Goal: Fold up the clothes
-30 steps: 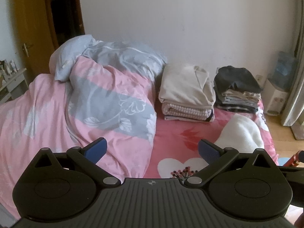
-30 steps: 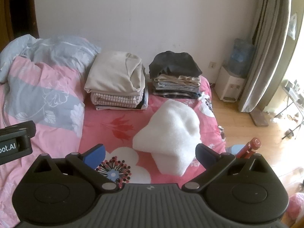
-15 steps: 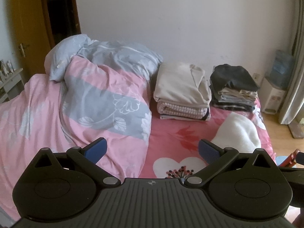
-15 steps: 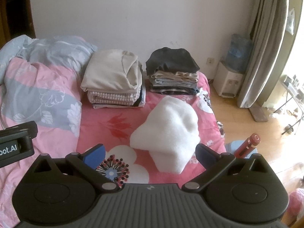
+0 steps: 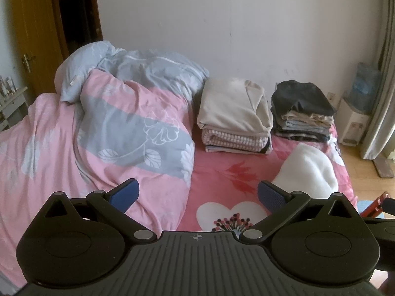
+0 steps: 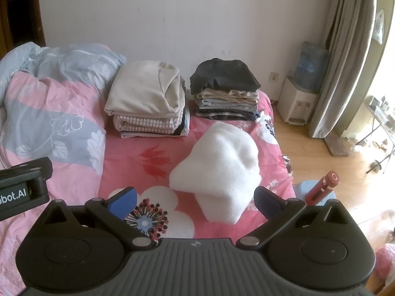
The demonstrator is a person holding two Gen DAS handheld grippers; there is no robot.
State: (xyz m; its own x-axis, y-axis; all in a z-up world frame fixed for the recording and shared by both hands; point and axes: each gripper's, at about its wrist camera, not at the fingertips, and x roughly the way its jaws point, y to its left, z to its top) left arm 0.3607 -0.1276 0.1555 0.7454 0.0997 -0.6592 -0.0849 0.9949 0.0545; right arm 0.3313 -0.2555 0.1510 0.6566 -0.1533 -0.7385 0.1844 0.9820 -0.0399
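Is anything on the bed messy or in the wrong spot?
Yes. The white fluffy garment lies loose in a soft heap on the red floral sheet, apart from the two neat folded stacks by the wall. The pink and grey duvet is also bunched up, not spread flat.

Both wrist cams high, share bed (image 5: pixel 217 172).

Red bottle (image 5: pixel 372 204) is mostly cut off behind the gripper body in the left view. Shelf (image 5: pixel 11 101) at the left edge is cropped, items on it too small to tell. Lower layers of the dark stack (image 6: pixel 226 103) can't be told apart. The bed's near edge is hidden.
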